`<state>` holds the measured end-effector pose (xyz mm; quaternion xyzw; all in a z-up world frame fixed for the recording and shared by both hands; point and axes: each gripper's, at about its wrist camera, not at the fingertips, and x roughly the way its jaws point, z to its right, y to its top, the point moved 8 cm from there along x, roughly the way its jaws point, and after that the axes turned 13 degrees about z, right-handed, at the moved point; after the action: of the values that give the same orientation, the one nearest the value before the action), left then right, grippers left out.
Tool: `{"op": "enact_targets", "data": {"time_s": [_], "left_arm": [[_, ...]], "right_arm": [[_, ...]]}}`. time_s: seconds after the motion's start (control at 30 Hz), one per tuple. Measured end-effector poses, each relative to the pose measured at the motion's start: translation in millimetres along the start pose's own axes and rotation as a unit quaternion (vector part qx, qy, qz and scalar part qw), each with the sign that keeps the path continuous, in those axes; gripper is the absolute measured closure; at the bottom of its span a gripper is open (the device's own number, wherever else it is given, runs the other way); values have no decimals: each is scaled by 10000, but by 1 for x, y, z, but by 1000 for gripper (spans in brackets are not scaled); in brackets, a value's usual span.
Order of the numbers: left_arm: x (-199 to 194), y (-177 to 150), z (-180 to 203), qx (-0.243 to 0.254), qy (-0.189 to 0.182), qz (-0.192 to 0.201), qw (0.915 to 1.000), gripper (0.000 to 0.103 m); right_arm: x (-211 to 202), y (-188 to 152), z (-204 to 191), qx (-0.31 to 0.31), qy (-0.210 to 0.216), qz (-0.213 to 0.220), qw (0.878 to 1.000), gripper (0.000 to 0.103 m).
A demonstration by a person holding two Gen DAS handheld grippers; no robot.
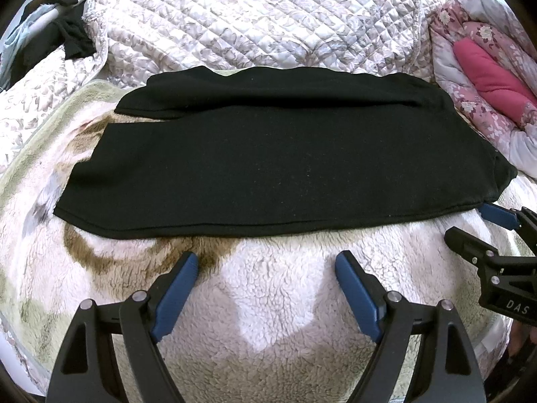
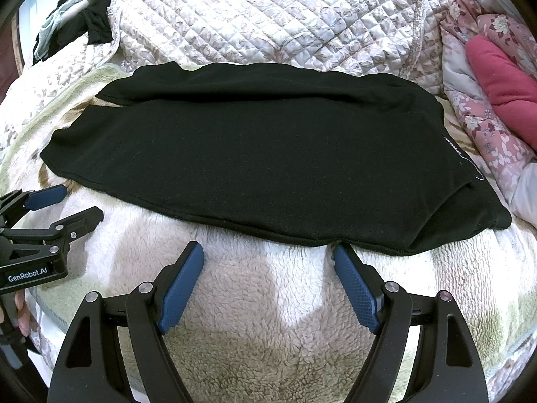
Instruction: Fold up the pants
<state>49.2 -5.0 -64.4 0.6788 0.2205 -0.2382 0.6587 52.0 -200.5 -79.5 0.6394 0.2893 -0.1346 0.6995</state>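
Observation:
Black pants point(image 1: 275, 154) lie flat across a fluffy blanket, legs to the left, waist to the right, one leg laid behind the other. They also show in the right wrist view point(image 2: 268, 154). My left gripper point(image 1: 266, 262) is open and empty, just short of the pants' near hem. My right gripper point(image 2: 268, 255) is open and empty, its right fingertip point(image 2: 342, 255) touching the near edge of the pants. The right gripper shows at the right edge of the left wrist view point(image 1: 496, 221); the left gripper shows at the left edge of the right wrist view point(image 2: 50, 201).
The fluffy white, brown and green blanket point(image 1: 268, 319) covers the bed. A quilted grey-white cover point(image 1: 251, 16) lies behind. A pink floral duvet with a red pillow point(image 1: 493, 77) is at the right. Dark clothes point(image 1: 67, 33) are heaped at the far left.

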Motion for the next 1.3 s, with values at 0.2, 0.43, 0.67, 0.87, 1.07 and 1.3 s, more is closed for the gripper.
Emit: {"op": "enact_targets", "data": {"time_s": [0.2,0.43,0.67,0.87,1.07,1.3], "left_arm": [[0,0,0,1,2,0,10000,17],[-1,1,1,-8,-2,-1,10000,17],[-1,1,2,-3,5,-4,10000,16],[-1,1,2,-8,5,-4,10000,16],[-1,2,4,-21,5,8,10000,16],[-1,2,4,-29,5,5,10000,16]], "right_arm": [[0,0,0,-1,-1,-2,10000,24],[0,0,0,-3,-1,-2,10000,24],[0,0,0,-6,-3,-3,10000,24],[1,0,0,14,3,-11,10000,23],[1,0,1,24,15,-18,10000,23],[1,1,1,34,22,-28,10000,23]]}}
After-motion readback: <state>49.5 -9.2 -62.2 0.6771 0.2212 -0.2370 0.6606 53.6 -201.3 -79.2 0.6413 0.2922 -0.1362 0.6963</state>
